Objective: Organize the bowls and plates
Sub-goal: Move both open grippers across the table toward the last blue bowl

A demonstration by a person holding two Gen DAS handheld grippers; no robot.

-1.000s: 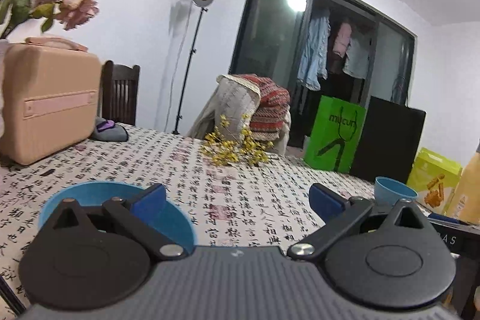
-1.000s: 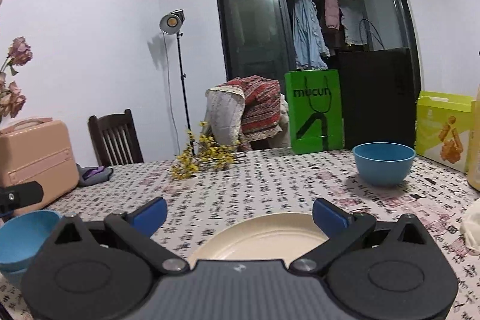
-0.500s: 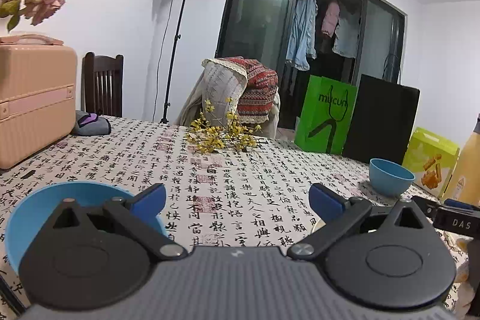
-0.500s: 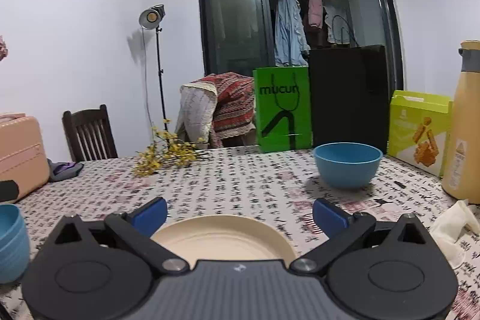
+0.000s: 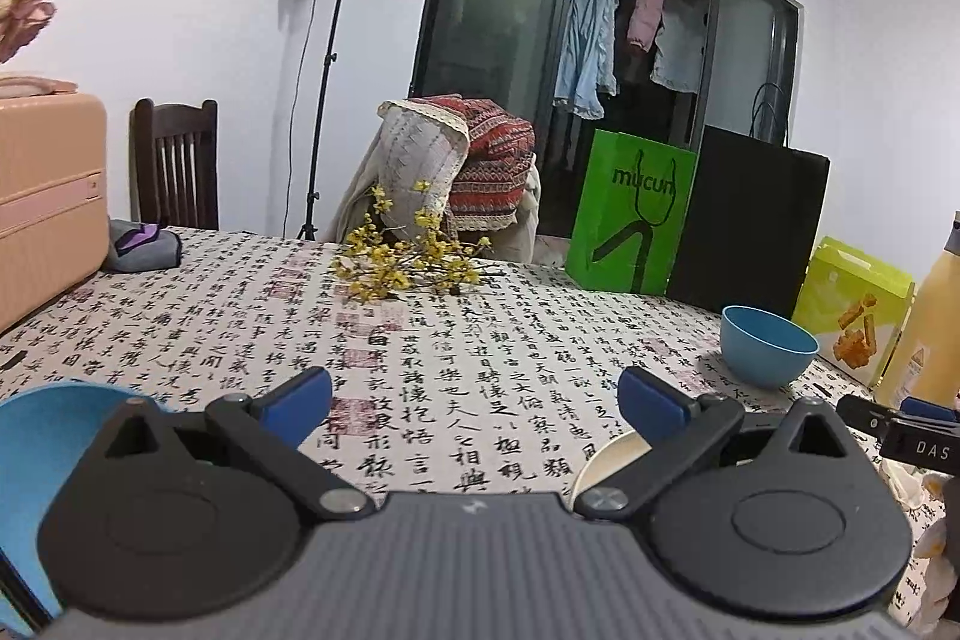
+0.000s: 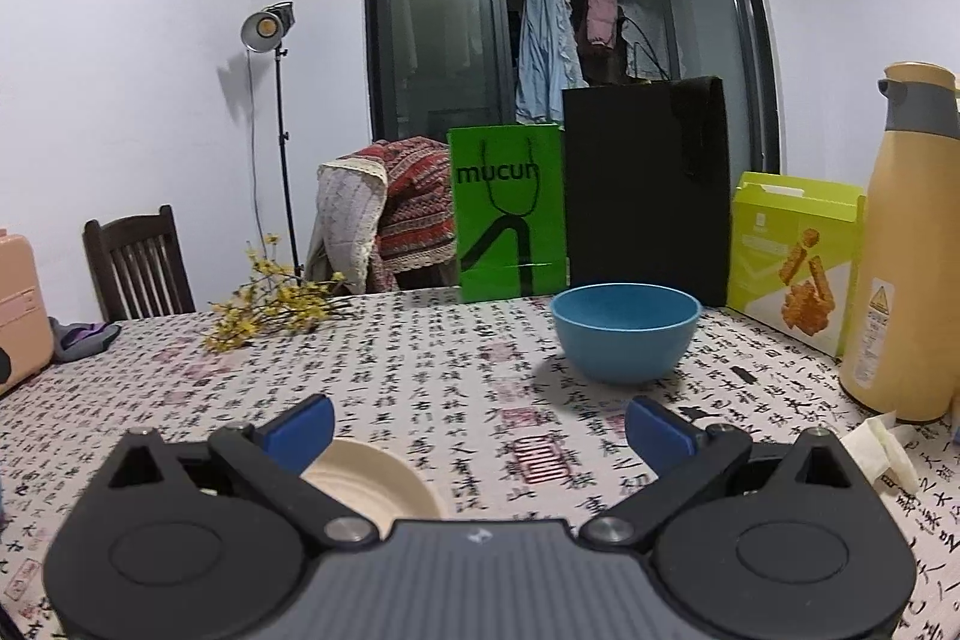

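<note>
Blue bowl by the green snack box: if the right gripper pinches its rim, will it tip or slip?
The blue bowl narrows to a small base, so a one-sided rim pinch would likely tilt it. It looks empty and matte, probably light plastic and not very slippery. The right gripper is open, with nothing held.

Blue bowl [image 6: 625, 331], cream plate [image 6: 372, 481], black calligraphy on the white tabletop [image 6: 456, 370]. Far: green bag [image 6: 510, 214], black bag [image 6: 645, 184], yellow flowers [image 6: 270, 307].

A calligraphy-print cloth [image 6: 456, 388] covers the surface. At its far edge stand a green bag [image 6: 510, 214] and a black bag [image 6: 645, 184] (side by side), then a snack box [image 6: 792, 256] and tan flask [image 6: 906, 244]; yellow flowers [image 6: 270, 307] lie left.
</note>
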